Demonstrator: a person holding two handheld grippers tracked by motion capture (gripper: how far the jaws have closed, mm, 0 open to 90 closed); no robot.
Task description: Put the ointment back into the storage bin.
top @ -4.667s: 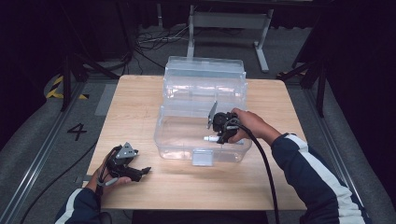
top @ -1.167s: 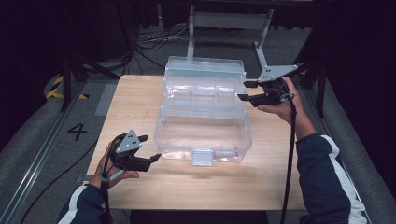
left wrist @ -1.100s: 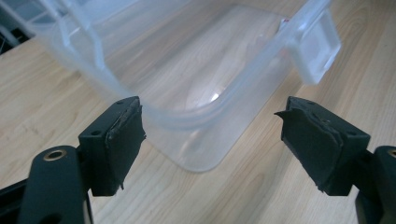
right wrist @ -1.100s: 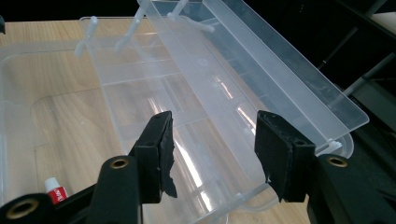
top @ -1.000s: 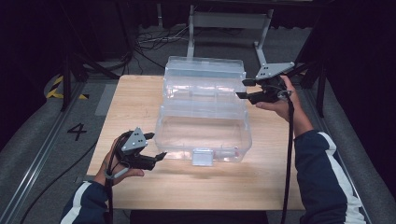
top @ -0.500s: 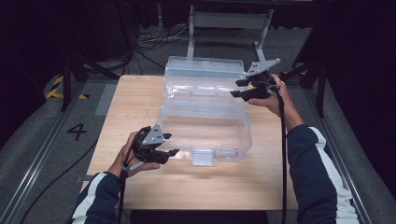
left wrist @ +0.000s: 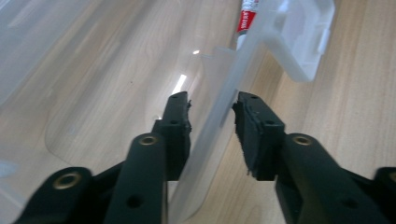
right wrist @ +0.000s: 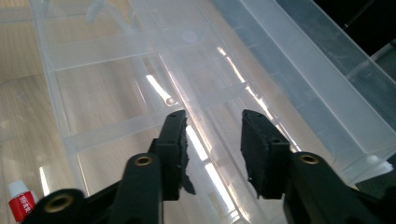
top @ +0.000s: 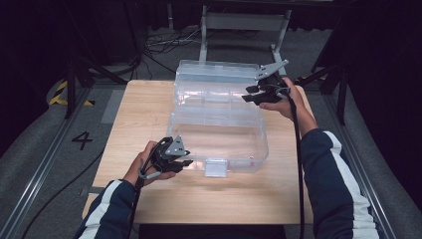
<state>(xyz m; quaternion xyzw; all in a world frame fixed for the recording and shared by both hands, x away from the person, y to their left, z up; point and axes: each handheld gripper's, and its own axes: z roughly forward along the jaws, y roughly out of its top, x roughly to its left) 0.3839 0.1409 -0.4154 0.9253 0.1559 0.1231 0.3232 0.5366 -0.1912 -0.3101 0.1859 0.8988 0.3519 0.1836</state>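
Both hand-held grippers have been brought in onto the one clear plastic box (top: 219,124) mid-bench. The left hand-held gripper (left wrist: 212,105), jaws just closing, straddles the near-left wall, not yet pinched; the right hand-held gripper (right wrist: 212,123), also closing, straddles the far-right rim, untouched. One tube (right wrist: 18,198) lies inside. A two-handed grasp seems imminent.
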